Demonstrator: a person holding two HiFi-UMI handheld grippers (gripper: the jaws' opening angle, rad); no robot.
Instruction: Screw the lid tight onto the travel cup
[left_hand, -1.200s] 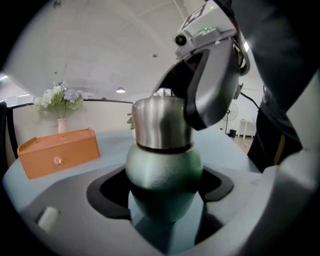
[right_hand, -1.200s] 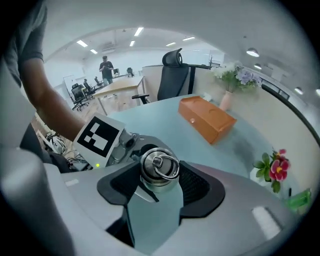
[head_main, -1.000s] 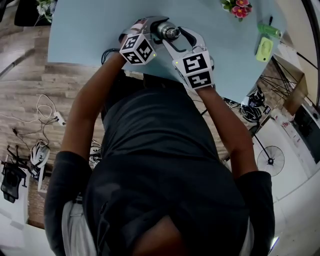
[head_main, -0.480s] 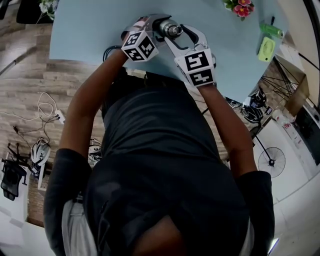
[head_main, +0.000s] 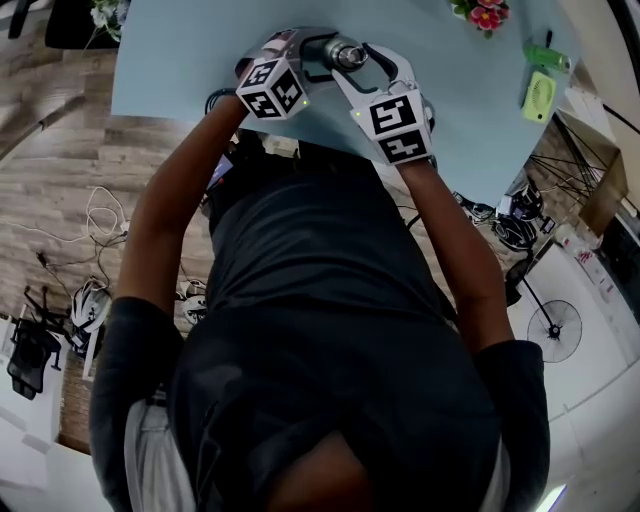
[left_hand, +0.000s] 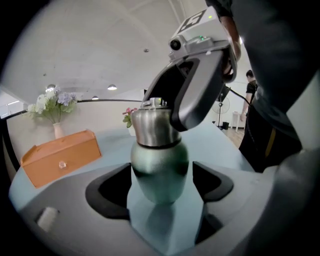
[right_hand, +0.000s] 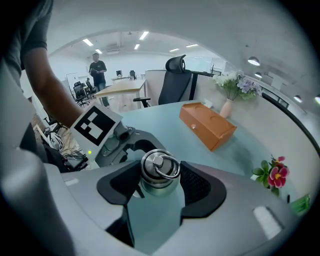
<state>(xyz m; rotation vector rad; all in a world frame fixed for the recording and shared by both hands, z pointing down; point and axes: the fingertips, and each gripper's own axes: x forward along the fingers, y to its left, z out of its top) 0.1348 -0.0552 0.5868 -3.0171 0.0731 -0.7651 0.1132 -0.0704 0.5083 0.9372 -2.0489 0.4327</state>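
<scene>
Both claws had drifted up-frame; the left claw (left_hand: 160, 187) clamped the travel cup (left_hand: 159, 160), the right claw (right_hand: 159, 182) its lid (right_hand: 160, 167). The cup's base was hidden.

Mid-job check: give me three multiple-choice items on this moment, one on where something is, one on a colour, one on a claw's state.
1. Where is the right claw?
A. Round the lid
B. On the orange box
C. Flat on the table

2. What colour is the body of the travel cup?
A. Red
B. Green
C. White

3. How is the left claw?
A. Wide open, empty
B. Shut, with nothing in it
C. Shut on the travel cup's body

Answers: 1 A, the ringed steel lid sits between its jaws. 2 B, the body is green below the steel lid. 3 C, the body fills the gap between its jaws.
</scene>
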